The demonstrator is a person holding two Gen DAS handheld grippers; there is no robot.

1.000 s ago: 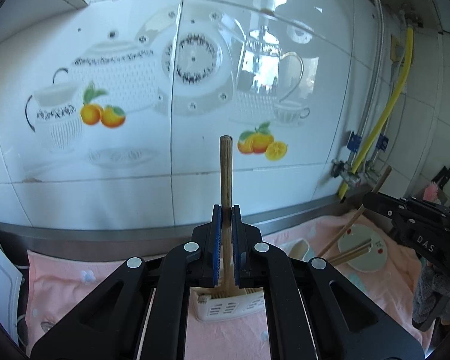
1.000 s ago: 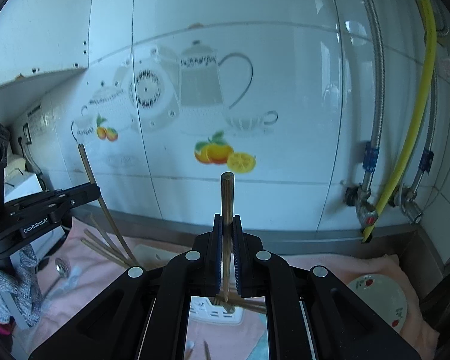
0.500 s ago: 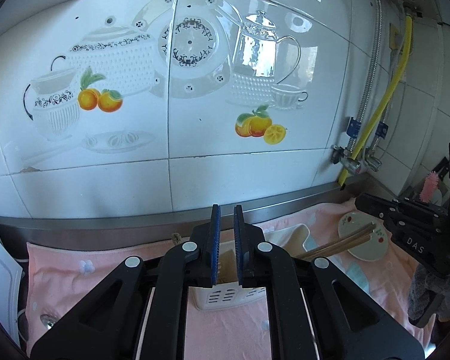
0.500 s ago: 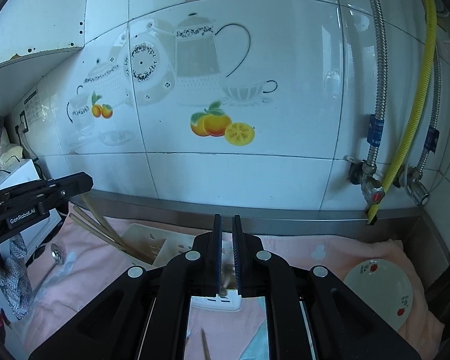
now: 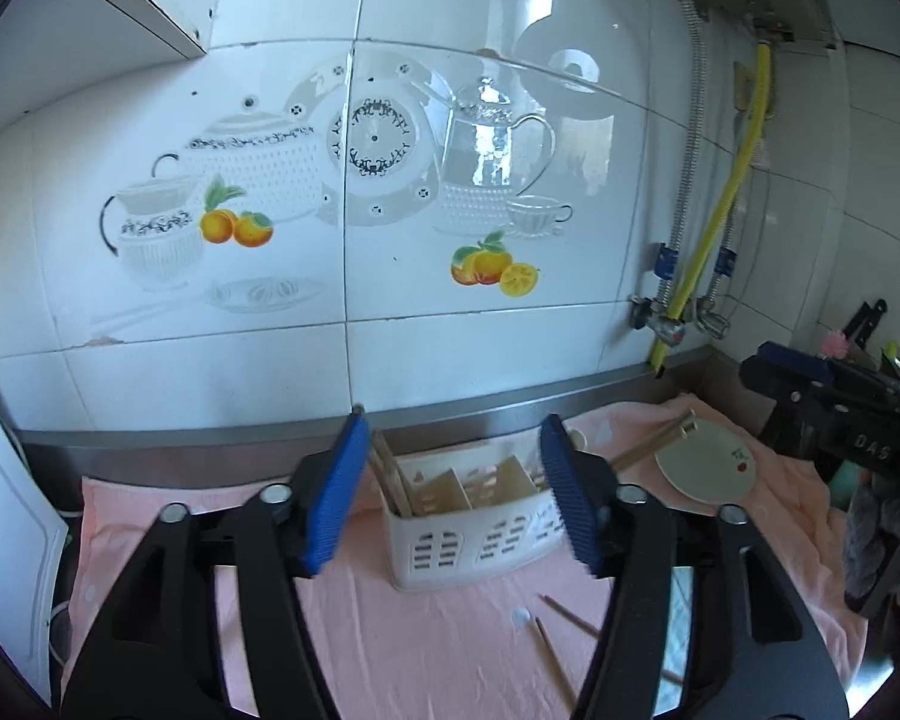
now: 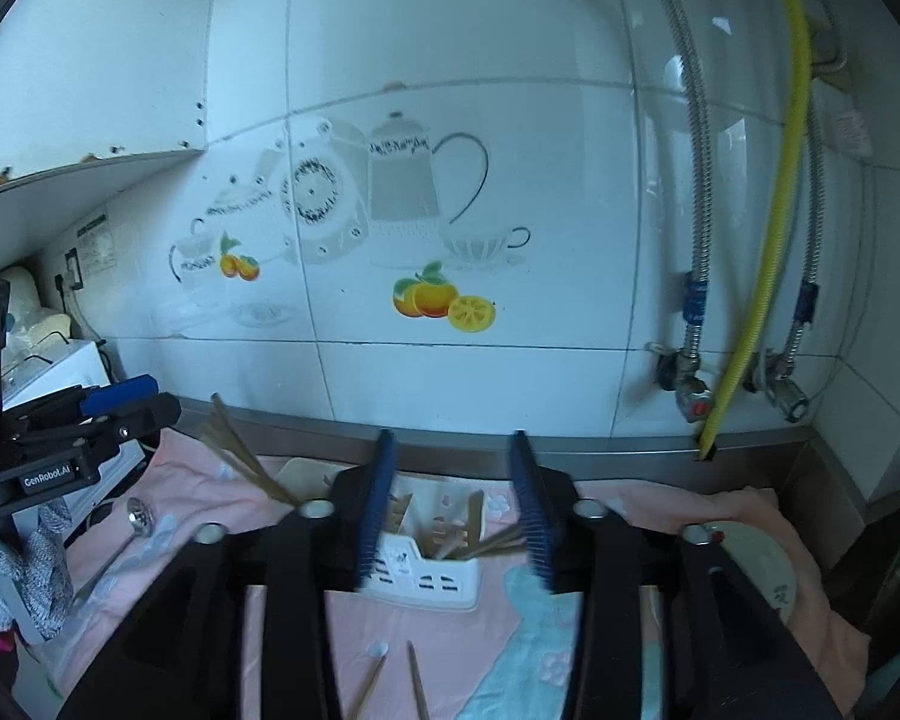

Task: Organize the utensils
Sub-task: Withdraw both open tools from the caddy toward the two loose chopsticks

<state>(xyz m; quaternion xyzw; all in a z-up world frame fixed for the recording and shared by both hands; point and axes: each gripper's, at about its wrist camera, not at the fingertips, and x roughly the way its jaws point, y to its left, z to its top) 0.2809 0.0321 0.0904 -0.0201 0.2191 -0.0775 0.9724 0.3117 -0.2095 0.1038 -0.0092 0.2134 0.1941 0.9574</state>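
White utensil caddy [image 5: 474,516] stands near the bench's far edge; left tongs [image 5: 453,495] and right tongs [image 6: 453,510], just opened, stand apart, empty.

The left tool [image 5: 453,492] and the right tool [image 6: 453,501] both point toward twelve o'clock, tilted slightly downward; their jaws have just been opening, nothing gripped between them.

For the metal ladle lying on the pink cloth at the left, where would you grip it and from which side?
Grip the ladle on its thin handle, about midway, coming from above with the fingers straddling it crosswise. It lies flat on the pink cloth, bowl toward the wall, so the round bowl offers no flat faces while the slim handle does. The left gripper is nearer and open.
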